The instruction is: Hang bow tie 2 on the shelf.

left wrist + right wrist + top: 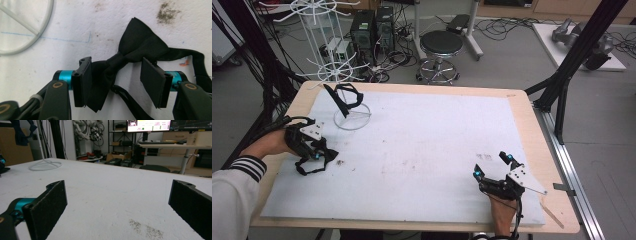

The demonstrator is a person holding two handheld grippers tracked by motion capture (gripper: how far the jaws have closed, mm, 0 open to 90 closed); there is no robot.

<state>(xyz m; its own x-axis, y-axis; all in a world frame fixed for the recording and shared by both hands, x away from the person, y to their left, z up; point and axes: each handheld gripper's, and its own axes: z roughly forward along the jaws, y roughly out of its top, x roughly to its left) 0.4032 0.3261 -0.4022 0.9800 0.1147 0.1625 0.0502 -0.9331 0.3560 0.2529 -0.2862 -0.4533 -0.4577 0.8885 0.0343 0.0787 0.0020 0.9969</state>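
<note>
A black bow tie (140,45) lies flat on the white table cover (422,150), its strap trailing to the right. My left gripper (117,65) is open and straddles the tie: the left pad (83,80) touches one wing, the right pad (152,82) stands clear of it. In the high view this left gripper (318,156) is at the table's left side over the tie (332,156). A second black bow tie (344,97) hangs on a small white wire stand (353,120) at the back left. My right gripper (493,165) rests open near the front right, with nothing between the jaws (121,187).
The wire stand's round base (47,22) lies just left of the left gripper. Dark smudges (147,231) mark the cover. A thin wooden stick (552,212) lies at the front right corner. A stool (440,47), computers and a white rack stand beyond the far edge.
</note>
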